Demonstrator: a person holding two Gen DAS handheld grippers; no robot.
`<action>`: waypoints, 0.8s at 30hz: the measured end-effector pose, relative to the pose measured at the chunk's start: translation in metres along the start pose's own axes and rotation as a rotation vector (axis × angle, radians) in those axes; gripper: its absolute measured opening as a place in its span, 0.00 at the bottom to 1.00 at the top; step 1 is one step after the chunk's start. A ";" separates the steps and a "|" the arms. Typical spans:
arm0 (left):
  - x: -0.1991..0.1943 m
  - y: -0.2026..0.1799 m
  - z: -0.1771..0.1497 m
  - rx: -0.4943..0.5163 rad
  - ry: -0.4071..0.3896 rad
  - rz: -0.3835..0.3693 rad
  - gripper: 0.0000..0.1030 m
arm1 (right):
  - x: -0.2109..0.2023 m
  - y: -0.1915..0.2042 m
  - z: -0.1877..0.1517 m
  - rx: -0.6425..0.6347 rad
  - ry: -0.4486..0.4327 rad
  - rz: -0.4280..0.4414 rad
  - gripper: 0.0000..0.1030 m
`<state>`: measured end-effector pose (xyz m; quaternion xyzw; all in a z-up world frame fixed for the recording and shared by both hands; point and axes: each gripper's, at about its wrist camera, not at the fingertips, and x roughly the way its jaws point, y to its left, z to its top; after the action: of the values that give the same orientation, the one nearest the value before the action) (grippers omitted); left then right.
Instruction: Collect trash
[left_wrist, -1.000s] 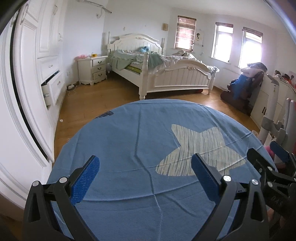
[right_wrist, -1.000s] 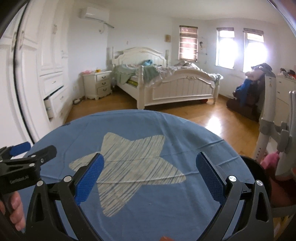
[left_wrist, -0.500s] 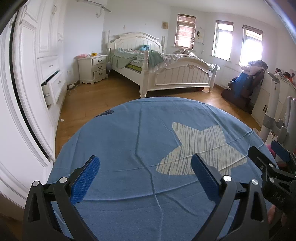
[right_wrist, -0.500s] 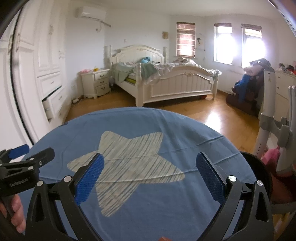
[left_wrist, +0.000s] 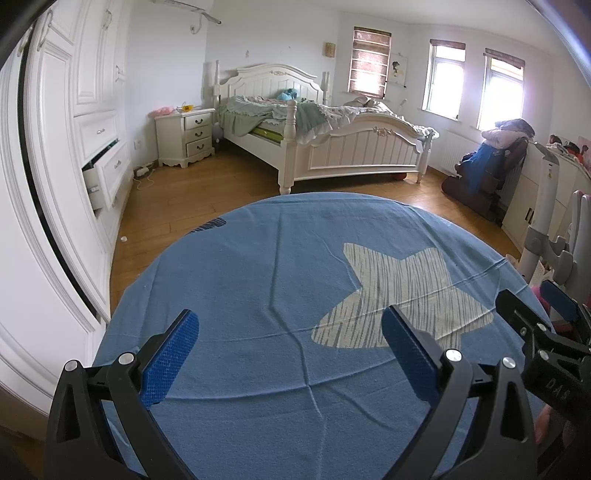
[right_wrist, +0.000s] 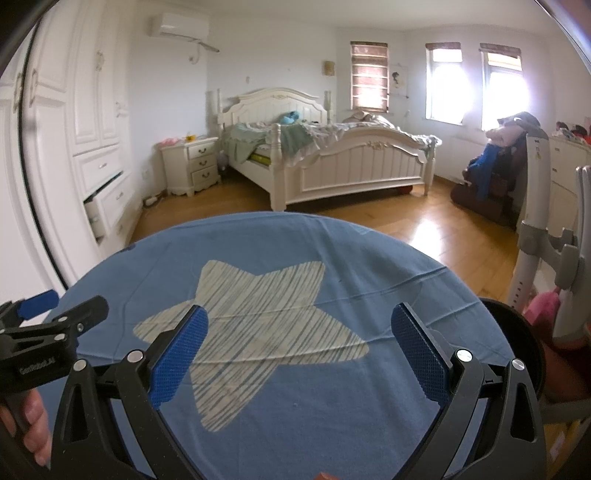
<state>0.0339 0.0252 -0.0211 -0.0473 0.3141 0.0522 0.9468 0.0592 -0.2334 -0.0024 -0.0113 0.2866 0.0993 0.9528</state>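
Observation:
A round table under a blue cloth (left_wrist: 258, 277) with a pale striped star (left_wrist: 402, 295) fills the lower half of both views. My left gripper (left_wrist: 288, 319) hovers open over the cloth, nothing between its blue pads. My right gripper (right_wrist: 300, 313) is open too, above the star (right_wrist: 258, 321). Each gripper shows in the other's view: the right gripper (left_wrist: 532, 301) at the right edge, the left gripper (right_wrist: 74, 301) at the left edge. I see no trash on the cloth. A small white scrap (left_wrist: 123, 239) lies on the floor by the wardrobe. An orange sliver (right_wrist: 323, 476) peeks in at the bottom edge.
A black round bin (right_wrist: 517, 332) sits at the table's right side. A white stand (right_wrist: 532, 221) rises next to it. Beyond are a white bed (left_wrist: 332, 147), a nightstand (left_wrist: 184, 136), a wardrobe with an open drawer (left_wrist: 99, 177) and a chair piled with clothes (left_wrist: 487, 162).
Both views have shifted only slightly. The grippers remain open over the cloth.

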 end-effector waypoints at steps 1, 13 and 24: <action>0.000 0.000 0.000 0.000 0.000 0.000 0.95 | 0.000 0.000 0.000 0.001 0.001 0.001 0.95; 0.000 0.001 0.001 0.000 -0.001 0.001 0.95 | 0.000 0.001 -0.001 0.007 0.002 0.001 0.95; 0.001 -0.001 0.000 -0.002 0.006 -0.001 0.95 | 0.000 0.001 -0.001 0.015 0.003 0.001 0.95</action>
<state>0.0347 0.0246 -0.0215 -0.0487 0.3167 0.0519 0.9458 0.0589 -0.2328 -0.0033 -0.0043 0.2886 0.0979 0.9524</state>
